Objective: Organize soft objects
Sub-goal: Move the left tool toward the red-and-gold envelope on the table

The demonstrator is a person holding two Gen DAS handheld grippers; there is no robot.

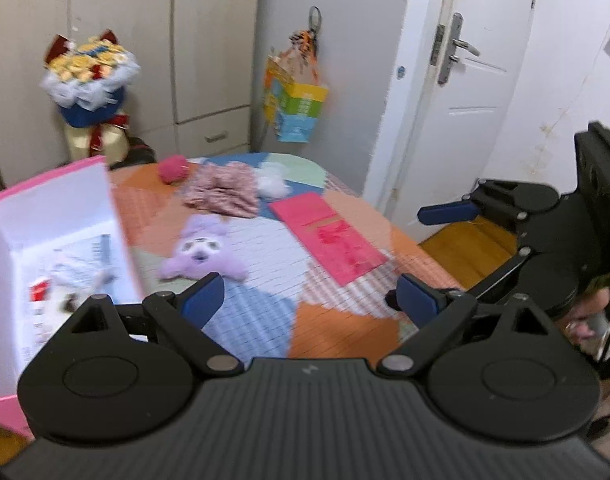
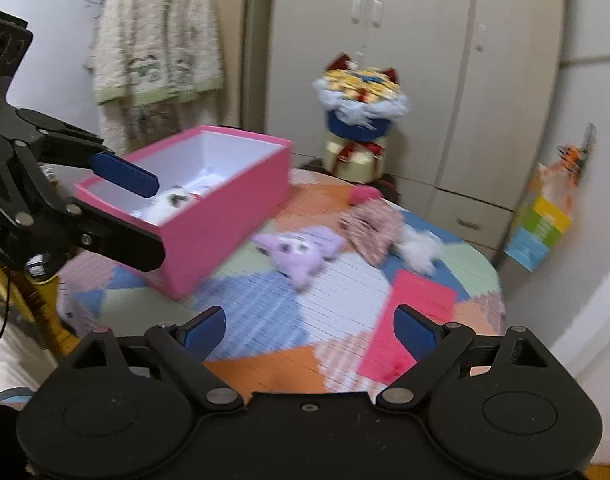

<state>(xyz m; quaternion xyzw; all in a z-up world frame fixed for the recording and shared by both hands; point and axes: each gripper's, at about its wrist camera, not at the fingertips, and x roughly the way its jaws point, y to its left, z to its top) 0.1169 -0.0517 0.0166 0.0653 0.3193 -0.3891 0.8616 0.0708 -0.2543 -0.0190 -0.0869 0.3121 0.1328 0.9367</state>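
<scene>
Fingers of the left gripper [image 1: 311,300] and right gripper [image 2: 309,330] gape empty, so a hurried grab could shove the purple plush [image 1: 203,250] off the tabletop [image 1: 337,332].

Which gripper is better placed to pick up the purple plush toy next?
Probably left. The left gripper is open with the purple plush toy just ahead, beside the pink box. The right gripper, also open, sits farther away.
</scene>
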